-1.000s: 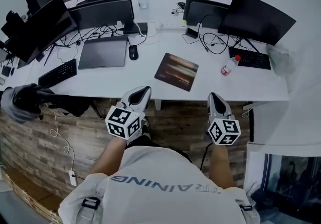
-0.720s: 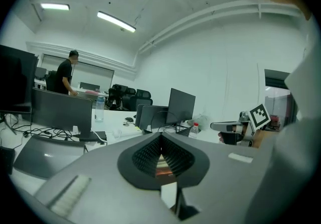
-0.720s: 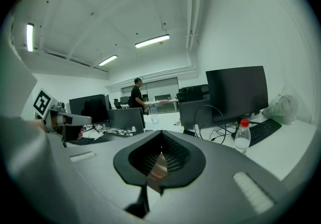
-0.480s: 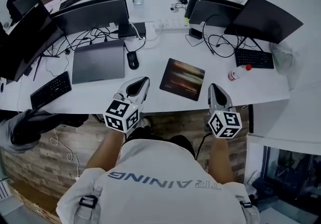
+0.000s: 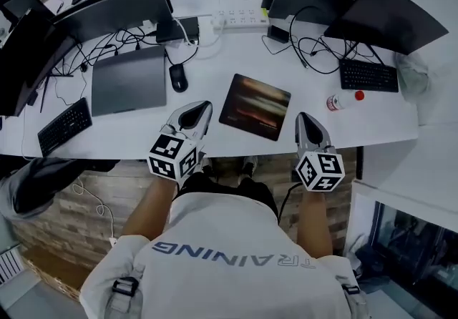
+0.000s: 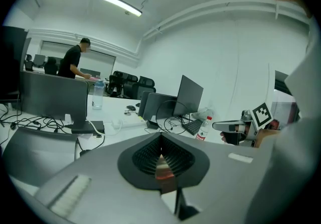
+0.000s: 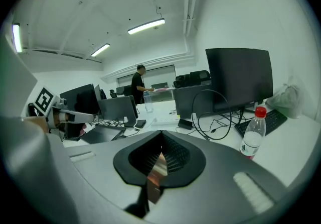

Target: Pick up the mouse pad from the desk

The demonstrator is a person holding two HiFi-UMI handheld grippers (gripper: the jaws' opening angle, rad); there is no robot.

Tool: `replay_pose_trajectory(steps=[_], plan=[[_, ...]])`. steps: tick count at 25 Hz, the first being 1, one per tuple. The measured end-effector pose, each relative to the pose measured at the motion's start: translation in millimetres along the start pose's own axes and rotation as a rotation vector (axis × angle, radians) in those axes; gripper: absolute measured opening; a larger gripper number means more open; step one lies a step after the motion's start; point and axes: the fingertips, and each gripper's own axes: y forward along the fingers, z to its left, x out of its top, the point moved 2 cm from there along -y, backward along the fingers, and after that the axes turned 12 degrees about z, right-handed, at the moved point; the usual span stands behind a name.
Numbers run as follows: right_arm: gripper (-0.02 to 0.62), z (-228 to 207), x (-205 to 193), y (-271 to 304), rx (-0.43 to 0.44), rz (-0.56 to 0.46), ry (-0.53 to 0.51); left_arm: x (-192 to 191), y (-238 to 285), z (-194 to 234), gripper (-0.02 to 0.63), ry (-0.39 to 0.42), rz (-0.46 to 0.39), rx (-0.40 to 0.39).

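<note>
The mouse pad [image 5: 255, 106] lies flat on the desk [image 5: 215, 137], between the left gripper [image 5: 198, 110] and right gripper [image 5: 305, 120], touching neither. Both grippers' jaws are pressed together and empty.

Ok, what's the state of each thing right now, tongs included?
Dark rectangular mouse pad with brown streaks: flat on desk, untouched.
Left tongs: shut, empty.
Right tongs: shut, empty.
Grey laptop: lid closed.
Clear plastic bottle with red cap: upright, capped.

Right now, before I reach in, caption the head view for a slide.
Left gripper and right gripper, both shut, flank the mouse pad lying untouched near the front of the desk.
</note>
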Motion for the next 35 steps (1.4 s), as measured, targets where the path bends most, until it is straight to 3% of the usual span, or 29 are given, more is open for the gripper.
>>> replay_pose_trajectory(steps=[9, 20, 28, 35], plan=[[0.012, -55, -7, 27, 0.055, 0.081, -0.001, -18, 46, -24, 0.0, -0.026, 0.087, 0.056], [0.02, -68, -32, 78, 0.062, 0.228, -0.025, -65, 80, -10, 0.0, -0.088, 0.213, 0.078], [0.04, -78, -53, 118, 0.035, 0.331, -0.031, -70, 98, -7, 0.0, -0.116, 0.234, 0.064], [0.118, -88, -80, 151, 0.015, 0.445, -0.053, -64, 110, -4, 0.0, -0.115, 0.231, 0.059]])
